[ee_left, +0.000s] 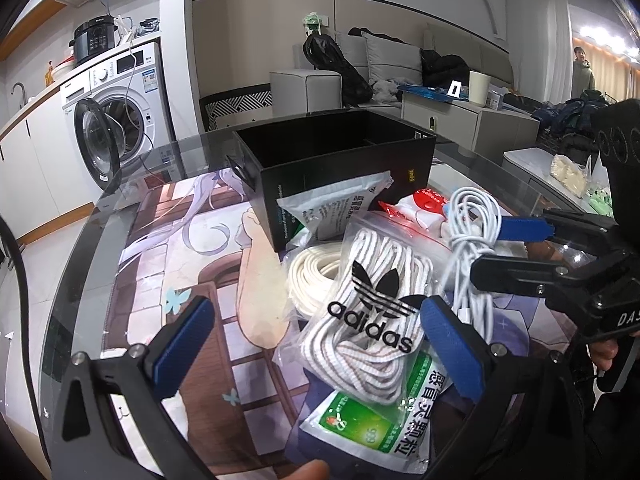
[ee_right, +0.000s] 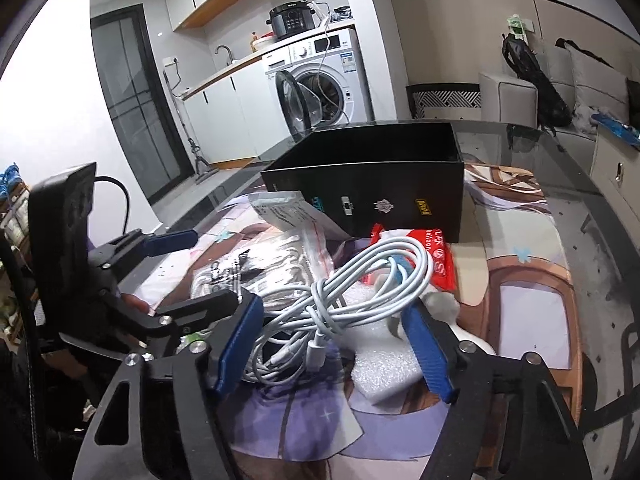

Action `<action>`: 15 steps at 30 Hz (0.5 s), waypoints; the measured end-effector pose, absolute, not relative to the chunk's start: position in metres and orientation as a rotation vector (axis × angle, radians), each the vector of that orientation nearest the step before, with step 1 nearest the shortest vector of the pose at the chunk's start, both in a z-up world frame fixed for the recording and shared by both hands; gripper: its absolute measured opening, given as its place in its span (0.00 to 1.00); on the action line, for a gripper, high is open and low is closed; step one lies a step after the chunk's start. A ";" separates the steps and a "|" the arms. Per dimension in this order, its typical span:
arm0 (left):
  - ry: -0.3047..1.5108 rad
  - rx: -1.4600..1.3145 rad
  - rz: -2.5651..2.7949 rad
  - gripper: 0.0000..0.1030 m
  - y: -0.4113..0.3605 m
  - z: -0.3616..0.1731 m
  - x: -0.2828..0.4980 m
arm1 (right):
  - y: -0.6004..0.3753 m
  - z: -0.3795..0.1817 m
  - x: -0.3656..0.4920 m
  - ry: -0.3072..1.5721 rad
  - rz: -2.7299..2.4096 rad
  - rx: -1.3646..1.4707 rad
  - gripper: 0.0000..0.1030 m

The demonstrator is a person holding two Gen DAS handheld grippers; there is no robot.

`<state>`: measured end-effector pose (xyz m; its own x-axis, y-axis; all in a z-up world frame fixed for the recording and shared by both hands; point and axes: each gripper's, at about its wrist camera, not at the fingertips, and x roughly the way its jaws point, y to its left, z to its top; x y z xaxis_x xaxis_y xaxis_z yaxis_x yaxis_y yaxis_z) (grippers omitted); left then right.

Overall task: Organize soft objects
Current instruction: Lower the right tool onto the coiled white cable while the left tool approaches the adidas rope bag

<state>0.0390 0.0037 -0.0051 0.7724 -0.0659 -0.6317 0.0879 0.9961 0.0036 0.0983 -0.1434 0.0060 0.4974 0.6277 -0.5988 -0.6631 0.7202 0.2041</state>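
You're barely started: the black box looks empty, though its floor's hidden. The cable bundle sits between your wide-open right gripper; left gripper is wide over the laces bag.

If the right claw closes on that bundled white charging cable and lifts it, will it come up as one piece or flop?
The white cable looks knotted around its middle, so it probably lifts as one bundle. Its loose loops and plug ends would likely droop. It seems light, and may drag the foam sheet beneath it.
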 end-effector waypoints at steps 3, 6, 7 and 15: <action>0.686 0.048 -0.089 1.00 0.000 -0.006 0.039 | -0.136 0.005 0.097 0.714 0.806 -0.070 0.70; 0.687 0.061 -0.095 1.00 -0.002 -0.006 0.039 | -0.131 0.001 0.098 0.728 0.815 -0.069 0.70; 0.686 0.060 -0.096 1.00 -0.002 -0.006 0.039 | -0.130 0.001 0.099 0.725 0.817 -0.070 0.70; 0.689 0.044 -0.099 1.00 0.001 -0.006 0.039 | -0.131 0.000 0.101 0.729 0.832 -0.050 0.50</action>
